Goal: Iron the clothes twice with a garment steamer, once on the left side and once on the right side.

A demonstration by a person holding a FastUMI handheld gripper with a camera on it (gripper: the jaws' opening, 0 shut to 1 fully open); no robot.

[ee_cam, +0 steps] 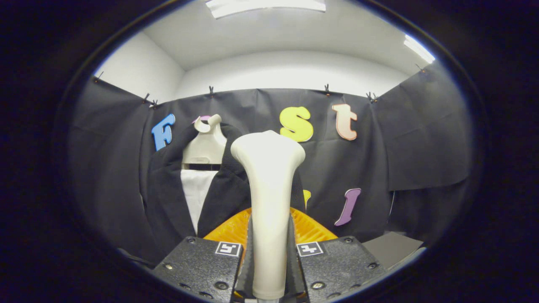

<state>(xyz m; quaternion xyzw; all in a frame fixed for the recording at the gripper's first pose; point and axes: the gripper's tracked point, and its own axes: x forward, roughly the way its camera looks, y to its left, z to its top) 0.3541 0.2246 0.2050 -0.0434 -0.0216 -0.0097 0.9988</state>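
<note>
My gripper (269, 252) is shut on the cream-white garment steamer (268, 181), holding it by its handle with both fingers pressed against the sides. The steamer stands upright between the fingers, its wide head at the top. Beyond it, slightly to the left, a dark jacket (172, 198) hangs on a white mannequin hanger (206, 145) against the booth wall, with a white shirt front (196, 189) showing in the open collar. The steamer head covers the jacket's right shoulder and sits apart from the cloth.
An orange ribbed object (309, 227) lies just behind the fingers, low down. A grey flat surface (391, 248) shows at the lower right. Black cloth walls close off the back and both sides.
</note>
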